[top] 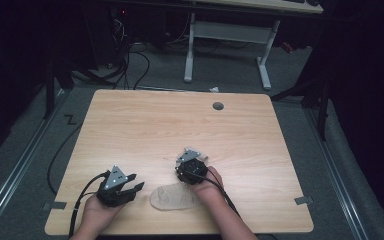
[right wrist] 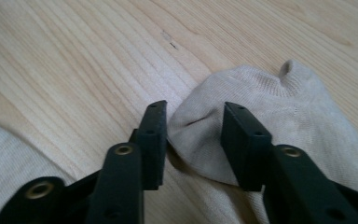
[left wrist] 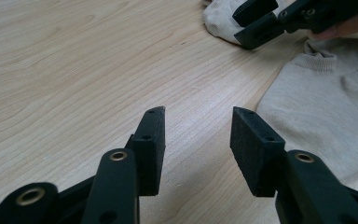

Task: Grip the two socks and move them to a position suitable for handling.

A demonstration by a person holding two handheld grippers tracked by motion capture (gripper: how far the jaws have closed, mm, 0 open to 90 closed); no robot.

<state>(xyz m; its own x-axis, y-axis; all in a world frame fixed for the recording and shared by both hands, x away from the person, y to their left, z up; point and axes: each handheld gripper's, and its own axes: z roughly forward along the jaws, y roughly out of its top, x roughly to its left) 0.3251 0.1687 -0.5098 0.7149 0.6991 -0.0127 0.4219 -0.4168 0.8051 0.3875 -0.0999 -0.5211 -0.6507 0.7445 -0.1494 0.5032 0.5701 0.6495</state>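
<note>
Two beige ankle socks lie on the wooden table (top: 130, 125). One sock (top: 172, 198) (left wrist: 317, 107) is flat near the front edge, between the person's hands. The second sock (top: 203, 158) (right wrist: 279, 107) lies just beyond it. My right gripper (top: 194, 154) (right wrist: 193, 135) points down at that second sock, and its open jaws straddle the sock's rounded end. To the left of the flat sock, my left gripper (top: 135, 182) (left wrist: 198, 140) hovers low over bare wood, open and empty. In the left gripper view the right gripper (left wrist: 279, 18) shows over the second sock (left wrist: 219, 21).
A grey cable hole (top: 218, 106) sits near the table's far edge. Beyond the table stand a white desk frame (top: 190, 55) and cables on the carpet. The table's far half and left side are bare wood.
</note>
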